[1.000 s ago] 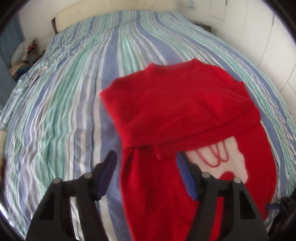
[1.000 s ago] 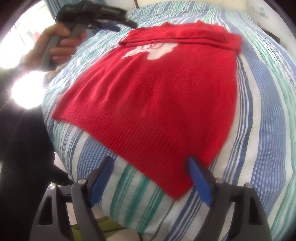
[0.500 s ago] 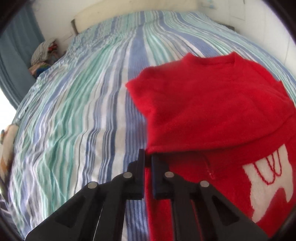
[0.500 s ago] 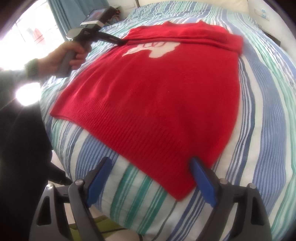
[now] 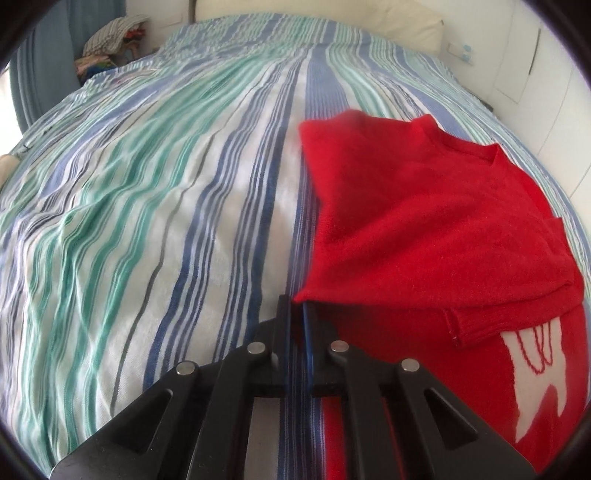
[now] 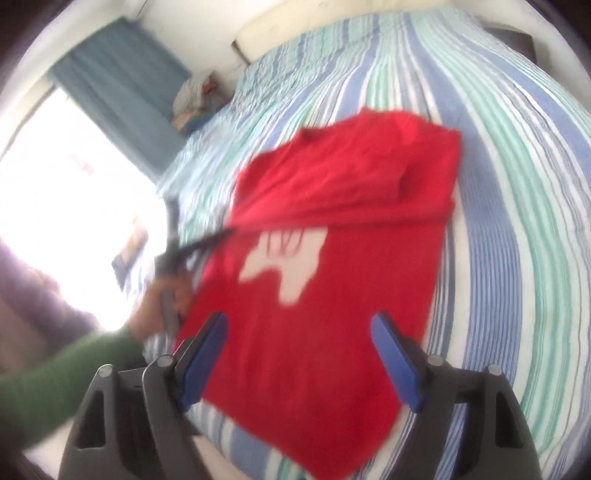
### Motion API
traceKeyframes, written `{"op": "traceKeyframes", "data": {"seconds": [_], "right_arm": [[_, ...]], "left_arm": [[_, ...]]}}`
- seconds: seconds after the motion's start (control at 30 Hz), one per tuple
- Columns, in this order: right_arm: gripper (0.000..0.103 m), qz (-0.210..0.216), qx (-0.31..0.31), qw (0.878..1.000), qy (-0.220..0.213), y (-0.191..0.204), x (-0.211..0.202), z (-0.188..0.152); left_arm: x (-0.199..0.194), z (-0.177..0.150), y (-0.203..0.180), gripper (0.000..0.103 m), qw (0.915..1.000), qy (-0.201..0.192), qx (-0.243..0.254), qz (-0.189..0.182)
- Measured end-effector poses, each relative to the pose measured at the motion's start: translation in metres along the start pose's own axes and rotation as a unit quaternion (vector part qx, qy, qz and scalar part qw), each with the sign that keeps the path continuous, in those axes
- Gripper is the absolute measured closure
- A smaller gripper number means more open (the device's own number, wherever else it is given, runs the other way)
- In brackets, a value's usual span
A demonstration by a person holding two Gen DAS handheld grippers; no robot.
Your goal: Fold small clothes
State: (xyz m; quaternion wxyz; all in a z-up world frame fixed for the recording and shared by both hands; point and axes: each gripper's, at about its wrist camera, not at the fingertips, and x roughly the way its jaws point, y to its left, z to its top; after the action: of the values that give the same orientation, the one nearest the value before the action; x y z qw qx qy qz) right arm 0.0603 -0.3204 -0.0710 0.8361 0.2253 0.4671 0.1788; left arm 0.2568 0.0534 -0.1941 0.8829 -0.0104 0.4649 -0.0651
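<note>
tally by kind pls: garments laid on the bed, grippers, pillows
Red sweater: 1
Grippers: 2, left gripper and right gripper
Pillow: 1
Total: 4

The sweater (image 5: 424, 221) is bright red with a white patch (image 6: 288, 266) crossed by thin red lines. The bed cover (image 5: 166, 206) runs in blue, green and white stripes (some dark grey). Curtain (image 6: 122, 92) dusty blue; sleeve (image 6: 62, 373) green; claw pads (image 6: 395, 358) blue.
</note>
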Motion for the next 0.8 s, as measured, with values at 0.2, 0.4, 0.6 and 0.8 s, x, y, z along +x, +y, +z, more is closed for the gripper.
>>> {"op": "traceKeyframes", "data": {"seconds": [0.2,0.4,0.6,0.8], "right_arm": [[0.064,0.026,0.121,0.991,-0.043,-0.054,0.068,0.096],[0.103,-0.03,0.153,0.986,0.053,-0.077,0.151,0.08],[0.099,-0.058,0.104,0.991,0.057,-0.067,0.123,0.062],[0.081,-0.101,-0.009,0.992,0.08,-0.033,0.072,0.024]], "left_arm": [[0.002,-0.001,0.007,0.095,0.9997,0.003,-0.015,-0.017],[0.002,-0.003,0.013,0.095,0.9991,0.001,-0.028,-0.033],[-0.008,-0.003,0.01,0.088,0.9995,0.011,-0.021,-0.023],[-0.078,-0.027,0.009,0.05,0.9999,0.005,0.01,0.003]]}}
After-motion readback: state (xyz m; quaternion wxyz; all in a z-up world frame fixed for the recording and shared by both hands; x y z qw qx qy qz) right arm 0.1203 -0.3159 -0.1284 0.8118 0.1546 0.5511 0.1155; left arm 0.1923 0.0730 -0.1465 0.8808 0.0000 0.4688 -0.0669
